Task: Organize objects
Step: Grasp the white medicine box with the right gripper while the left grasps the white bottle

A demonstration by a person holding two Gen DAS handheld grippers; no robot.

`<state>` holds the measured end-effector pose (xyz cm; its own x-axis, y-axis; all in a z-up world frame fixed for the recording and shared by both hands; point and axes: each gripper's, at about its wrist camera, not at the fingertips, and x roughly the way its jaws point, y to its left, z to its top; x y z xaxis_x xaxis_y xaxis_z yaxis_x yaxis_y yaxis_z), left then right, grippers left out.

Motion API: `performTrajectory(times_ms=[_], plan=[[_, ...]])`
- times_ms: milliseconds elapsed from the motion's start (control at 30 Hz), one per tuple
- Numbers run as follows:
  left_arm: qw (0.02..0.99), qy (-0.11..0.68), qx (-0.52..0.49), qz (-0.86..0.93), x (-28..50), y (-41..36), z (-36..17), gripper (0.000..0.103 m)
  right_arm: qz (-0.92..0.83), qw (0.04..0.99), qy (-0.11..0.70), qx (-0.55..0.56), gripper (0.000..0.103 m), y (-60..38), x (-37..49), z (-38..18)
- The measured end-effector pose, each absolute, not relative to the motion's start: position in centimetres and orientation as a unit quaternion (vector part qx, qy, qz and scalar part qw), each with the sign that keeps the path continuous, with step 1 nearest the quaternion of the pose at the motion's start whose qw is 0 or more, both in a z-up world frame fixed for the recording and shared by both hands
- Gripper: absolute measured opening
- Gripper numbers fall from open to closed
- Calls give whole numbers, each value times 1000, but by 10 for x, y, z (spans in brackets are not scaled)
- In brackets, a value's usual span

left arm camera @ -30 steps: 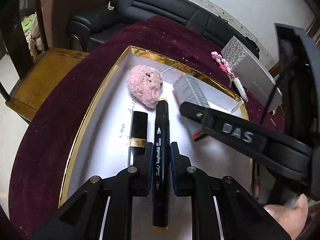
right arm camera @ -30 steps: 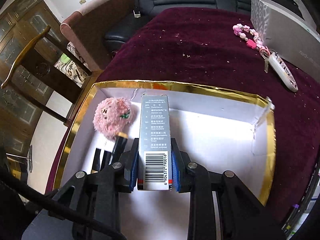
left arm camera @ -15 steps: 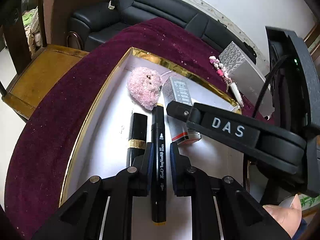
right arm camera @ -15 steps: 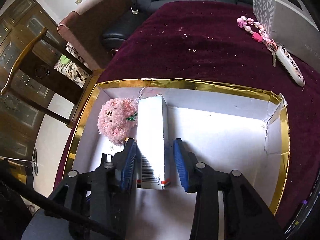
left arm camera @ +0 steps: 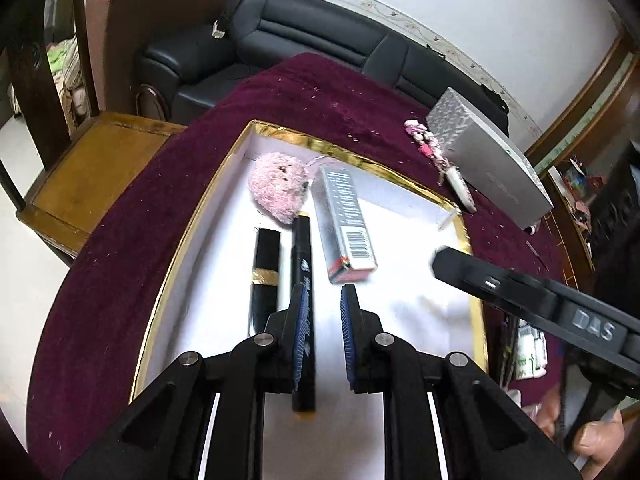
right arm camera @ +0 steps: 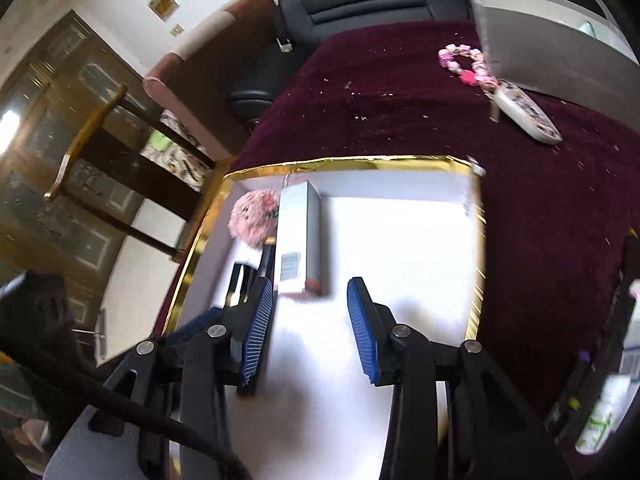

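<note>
A white tray with a gold rim (left arm camera: 192, 232) holds a pink plush ball (left arm camera: 276, 188), a black lipstick tube with a gold band (left arm camera: 266, 264), a black marker (left arm camera: 300, 248) and a grey carton (left arm camera: 344, 216), lying side by side. My left gripper (left arm camera: 323, 292) hovers just above the marker. Its jaws stand a narrow gap apart, and only bare tray shows between them. The marker runs under the left pad. My right gripper (right arm camera: 310, 282) is open, and the carton (right arm camera: 300, 232) lies free just past its fingertips. One of its fingers (left arm camera: 460, 268) reaches in from the right.
A pink beaded keychain with a white fob (left arm camera: 436, 156) and a silver box (left arm camera: 492, 164) lie on the dark red tablecloth (left arm camera: 120, 260) beyond the tray. A wooden chair (left arm camera: 92, 160) stands at the left. Bottles (right arm camera: 600, 420) stand at the right. A hand (left arm camera: 596, 440) shows at the bottom right.
The right jaws opened off the carton and drew back to the right, leaving it in the tray. The left gripper rose and shifted right, leaving the marker beside the lipstick.
</note>
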<state>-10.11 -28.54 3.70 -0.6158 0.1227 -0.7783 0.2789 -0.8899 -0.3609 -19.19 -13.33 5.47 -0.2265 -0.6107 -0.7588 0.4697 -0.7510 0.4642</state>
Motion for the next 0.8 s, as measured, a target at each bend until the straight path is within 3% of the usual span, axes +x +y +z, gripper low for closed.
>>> performTrajectory(times_ms=[100,267,567,800], plan=[[36,211,429,-878,-88,-270,50,13,-783,358,-84,502,38,-99,-176,64],[-2,175,421,-890,-63,-222,68,14,-802,361,-113,463,47,-19,-140,76],[-106,113,465,-872,-25,-92,56,15,-856,300,-136,399,47,102,-88,71],[-67,72,490,-866,-27,-44,38,17,-863,283,-135,397,47,131,-76,52]])
